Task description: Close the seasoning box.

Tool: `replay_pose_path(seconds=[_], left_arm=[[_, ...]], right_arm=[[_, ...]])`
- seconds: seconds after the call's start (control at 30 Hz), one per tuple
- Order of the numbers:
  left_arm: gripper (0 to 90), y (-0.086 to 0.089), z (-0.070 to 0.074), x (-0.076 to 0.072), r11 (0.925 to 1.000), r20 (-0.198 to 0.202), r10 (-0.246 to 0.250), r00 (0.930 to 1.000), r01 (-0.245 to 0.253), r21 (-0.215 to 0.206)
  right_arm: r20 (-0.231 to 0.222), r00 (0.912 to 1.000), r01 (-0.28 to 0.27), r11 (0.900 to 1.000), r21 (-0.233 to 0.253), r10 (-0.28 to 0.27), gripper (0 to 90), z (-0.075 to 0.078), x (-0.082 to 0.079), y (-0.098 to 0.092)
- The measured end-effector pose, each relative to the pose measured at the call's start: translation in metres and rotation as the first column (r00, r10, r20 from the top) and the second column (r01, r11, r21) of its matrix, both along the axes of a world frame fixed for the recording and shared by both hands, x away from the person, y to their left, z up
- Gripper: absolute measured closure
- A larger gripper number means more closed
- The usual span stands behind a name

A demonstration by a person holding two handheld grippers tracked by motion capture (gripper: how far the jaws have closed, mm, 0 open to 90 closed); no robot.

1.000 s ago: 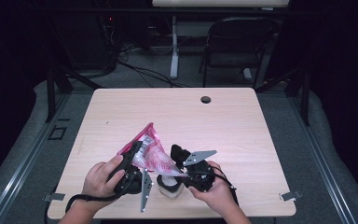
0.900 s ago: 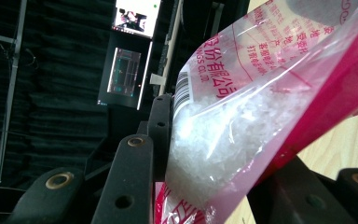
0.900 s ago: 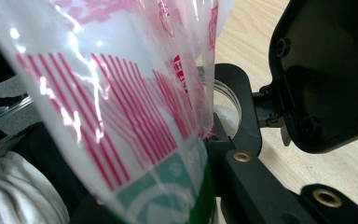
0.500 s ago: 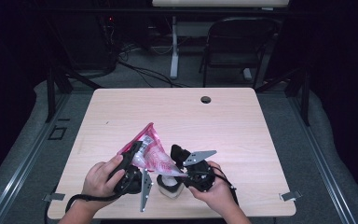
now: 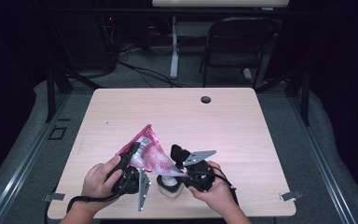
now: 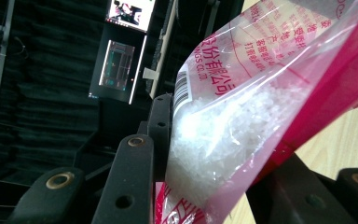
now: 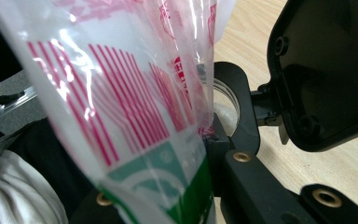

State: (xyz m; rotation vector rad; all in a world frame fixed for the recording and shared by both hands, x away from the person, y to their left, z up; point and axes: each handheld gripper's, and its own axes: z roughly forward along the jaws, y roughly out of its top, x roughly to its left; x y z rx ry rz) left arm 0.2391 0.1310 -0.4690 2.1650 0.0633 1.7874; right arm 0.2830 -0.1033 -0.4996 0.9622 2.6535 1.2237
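We hold a pink plastic bag [image 5: 148, 150] of white crystals near the front edge of the table [image 5: 242, 130], tilted so its lower corner points down at a small clear jar [image 5: 169, 185]. The jar sits just below that corner, between our two hands.

Left gripper [image 5: 129, 158]: jaws closed narrow on the bag's upper part. In the left gripper view the black jaws press against the film on both sides, with the crystals [image 6: 214, 135] heaped just beyond them. We judge this grip is high on the bag so the contents can slide down toward the low corner.

Right gripper [image 5: 179, 158]: it is beside the bag's lower end, right above the jar. In the right gripper view the striped bag [image 7: 121, 107] hangs across the near jaw, and the jar's rim [image 7: 226, 100] shows behind it. We cannot tell whether these jaws pinch the film or only steady it; the bag hides the gap.

Judgement: we are pouring, or about to, from bag into jar. The corner is steered low and close to the mouth so crystals don't scatter on the table. The risk is the limp film folding and missing the rim.
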Motion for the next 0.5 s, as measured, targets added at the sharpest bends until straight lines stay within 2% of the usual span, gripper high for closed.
replay_pose_path(seconds=[0.07,0.33,0.5], left_arm=[[70.7,0.0012,-0.0016,0.0005,0.9998,-0.010,0.000,0.9999,0.000,-0.018],[70.8,0.0057,-0.0072,0.0019,0.9990,-0.033,0.009,0.9994,-0.010,-0.044],[70.8,0.0087,-0.0097,0.0025,0.9986,-0.043,0.017,0.9989,-0.019,-0.049]], right_arm=[[0.000,1.0000,-0.001,1.000,0.000,0.001,90.0,0.0001,-0.0001,0.0000],[0.007,1.0000,0.003,1.000,-0.006,-0.003,90.0,-0.0001,-0.0003,0.0006],[0.005,1.0000,0.004,1.000,-0.003,-0.004,90.0,-0.0002,-0.0004,0.0012]])
